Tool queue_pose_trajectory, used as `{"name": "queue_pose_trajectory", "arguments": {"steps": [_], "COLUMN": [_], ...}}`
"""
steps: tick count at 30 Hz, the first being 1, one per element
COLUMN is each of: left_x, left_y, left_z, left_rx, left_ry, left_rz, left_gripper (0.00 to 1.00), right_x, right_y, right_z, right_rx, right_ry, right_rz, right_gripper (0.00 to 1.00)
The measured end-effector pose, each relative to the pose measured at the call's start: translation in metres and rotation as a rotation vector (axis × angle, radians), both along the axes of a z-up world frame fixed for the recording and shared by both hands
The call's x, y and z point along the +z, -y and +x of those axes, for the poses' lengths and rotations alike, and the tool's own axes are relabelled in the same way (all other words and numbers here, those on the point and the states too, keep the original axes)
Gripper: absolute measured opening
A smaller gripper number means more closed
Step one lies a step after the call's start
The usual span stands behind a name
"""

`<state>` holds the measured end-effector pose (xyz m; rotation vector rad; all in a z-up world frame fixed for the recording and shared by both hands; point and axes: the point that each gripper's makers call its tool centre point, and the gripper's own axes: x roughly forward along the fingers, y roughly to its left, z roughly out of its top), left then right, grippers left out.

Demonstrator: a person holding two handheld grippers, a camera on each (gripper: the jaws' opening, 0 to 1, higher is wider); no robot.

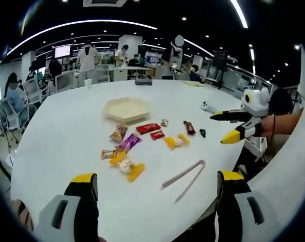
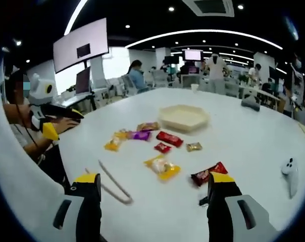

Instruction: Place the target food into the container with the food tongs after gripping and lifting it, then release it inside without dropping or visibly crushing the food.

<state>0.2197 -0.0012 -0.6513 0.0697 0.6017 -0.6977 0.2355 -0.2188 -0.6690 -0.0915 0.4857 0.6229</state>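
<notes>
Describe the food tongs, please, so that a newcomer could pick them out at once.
On the white table, look past the scattered snack wrappers toward the near edge. The tongs lie there apart from them: two long, thin, pale arms joined at one end, unlike the colourful packets.

Smooth matt white table; shallow beige hexagonal tray of matt card-like material; glossy foil-wrapped snacks, including 1 red packet; slender pale plastic-looking food tongs.
</notes>
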Motion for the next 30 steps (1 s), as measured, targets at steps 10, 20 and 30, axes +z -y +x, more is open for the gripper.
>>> {"name": "queue_pose_trajectory", "arguments": {"steps": [10,20,30], "left_x": [0.003,-0.001,0.006], "left_y": [-0.007,-0.009,-0.010], "left_z": [0.003,0.001,0.013], "left_rx": [0.037,0.054,0.063], "left_ry": [0.027,-0.005,0.030], "left_rz": [0.022,-0.015,-0.006], "left_gripper": [0.99,0.99,0.99], "right_x": [0.006,-0.003,-0.008], "right_y": [-0.014,-0.022,-0.029], "right_z": [0.004,-0.004,-0.002], "right_rx": [0.036,0.099,0.130], "right_ry": [0.018,0.007,0.007], "right_rz": [0.036,-0.021,-0.034], "right_gripper": [0.88,0.87,0.87]}}
